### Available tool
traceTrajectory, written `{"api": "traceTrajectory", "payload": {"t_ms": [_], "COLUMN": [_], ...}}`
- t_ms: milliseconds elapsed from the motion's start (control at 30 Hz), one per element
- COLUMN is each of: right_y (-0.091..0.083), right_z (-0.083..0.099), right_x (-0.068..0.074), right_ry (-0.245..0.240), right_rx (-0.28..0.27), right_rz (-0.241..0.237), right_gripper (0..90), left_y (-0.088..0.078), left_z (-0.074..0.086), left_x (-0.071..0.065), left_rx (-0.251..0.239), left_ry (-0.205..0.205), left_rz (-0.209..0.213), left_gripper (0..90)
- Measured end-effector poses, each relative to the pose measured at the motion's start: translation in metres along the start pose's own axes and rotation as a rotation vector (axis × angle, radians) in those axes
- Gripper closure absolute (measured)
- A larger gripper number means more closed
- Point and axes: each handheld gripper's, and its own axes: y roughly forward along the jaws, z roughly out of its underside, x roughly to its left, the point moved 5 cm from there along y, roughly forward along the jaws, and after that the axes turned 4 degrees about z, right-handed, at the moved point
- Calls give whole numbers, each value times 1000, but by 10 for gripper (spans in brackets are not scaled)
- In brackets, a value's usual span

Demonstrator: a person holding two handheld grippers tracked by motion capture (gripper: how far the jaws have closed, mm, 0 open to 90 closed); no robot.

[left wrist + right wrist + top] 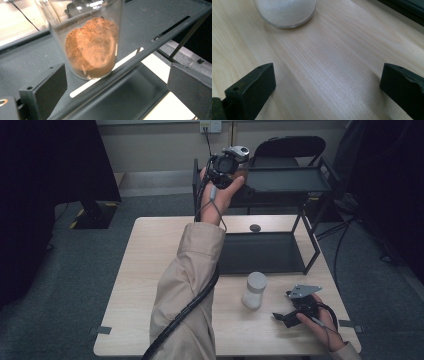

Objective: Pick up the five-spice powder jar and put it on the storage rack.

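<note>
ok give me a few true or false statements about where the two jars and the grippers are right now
1. The jar of brown powder stands on the rack's top shelf. True.
2. The left gripper is clamped on that jar. False: its jaws stand open, the jar beyond them.
3. The jar of white powder sits on the table. True.
4. The right gripper holds the white jar. False: it is open, with bare table between its jaws.
</note>
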Motion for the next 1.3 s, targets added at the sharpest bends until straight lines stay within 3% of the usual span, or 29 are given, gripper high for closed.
{"api": "traceTrajectory", "payload": {"t_ms": [467,867,1300], "right_y": [0,0,0], "right_z": [0,0,0], "right_x": [0,1,1], "right_ry": [2,5,6], "right_rx": [0,1,-1], "right_rz": [1,4,6], "right_gripper": [0,0,0], "left_y": [-11,-22,-24], "left_z": [26,58,85], "left_x": [-1,-3,-3], "left_rx": [-24,-55,-63], "left_ry": [2,3,5], "left_rz": [31,61,76], "left_gripper": [21,21,21]}}
